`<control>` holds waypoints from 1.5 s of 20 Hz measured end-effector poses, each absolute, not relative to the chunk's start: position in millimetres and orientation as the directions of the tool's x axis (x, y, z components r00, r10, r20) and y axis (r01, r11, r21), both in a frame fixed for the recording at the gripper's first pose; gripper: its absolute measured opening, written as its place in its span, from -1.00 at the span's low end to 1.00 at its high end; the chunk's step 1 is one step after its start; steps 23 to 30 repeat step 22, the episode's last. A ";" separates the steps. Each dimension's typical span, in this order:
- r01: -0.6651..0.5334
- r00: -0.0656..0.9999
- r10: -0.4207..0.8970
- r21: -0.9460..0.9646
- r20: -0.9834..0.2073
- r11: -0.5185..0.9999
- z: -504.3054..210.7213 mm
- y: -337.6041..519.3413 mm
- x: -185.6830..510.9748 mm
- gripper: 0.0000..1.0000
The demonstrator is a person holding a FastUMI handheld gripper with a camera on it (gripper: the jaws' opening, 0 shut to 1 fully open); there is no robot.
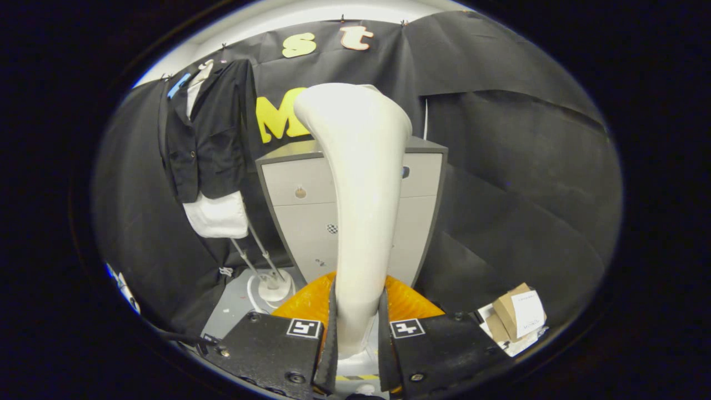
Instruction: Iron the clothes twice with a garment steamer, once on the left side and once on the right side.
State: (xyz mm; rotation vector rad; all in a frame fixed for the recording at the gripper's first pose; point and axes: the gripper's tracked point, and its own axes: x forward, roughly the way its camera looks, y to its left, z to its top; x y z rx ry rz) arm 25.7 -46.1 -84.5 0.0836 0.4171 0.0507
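Gripping the white garment steamer [361, 211] by the narrow lower part of its handle, the gripper [357, 333] has both fingers pressed on its sides, so it holds the tool upright with the wide head rising above the fingers. The shell looks hard and smooth, likely slippery, and top-heavy, so I judge this low, narrow waist the right place to clamp, firmly. The clothes [208, 144], a dark jacket over a white shirt, hang on a stand [269, 278] well apart from the steamer, beside the grey cabinet [300, 216]; being soft, they will probably sway under the head. Neither side looks reached yet
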 end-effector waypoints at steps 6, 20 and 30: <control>-0.026 0.908 0.065 0.097 -0.414 0.995 -99.8 -63.4 10.5 -0.35; -0.051 0.910 0.078 0.075 -0.408 0.996 -99.4 -77.8 -8.8 -0.36; -0.050 0.910 0.076 0.073 -0.407 0.996 -99.5 -81.9 -10.3 -0.35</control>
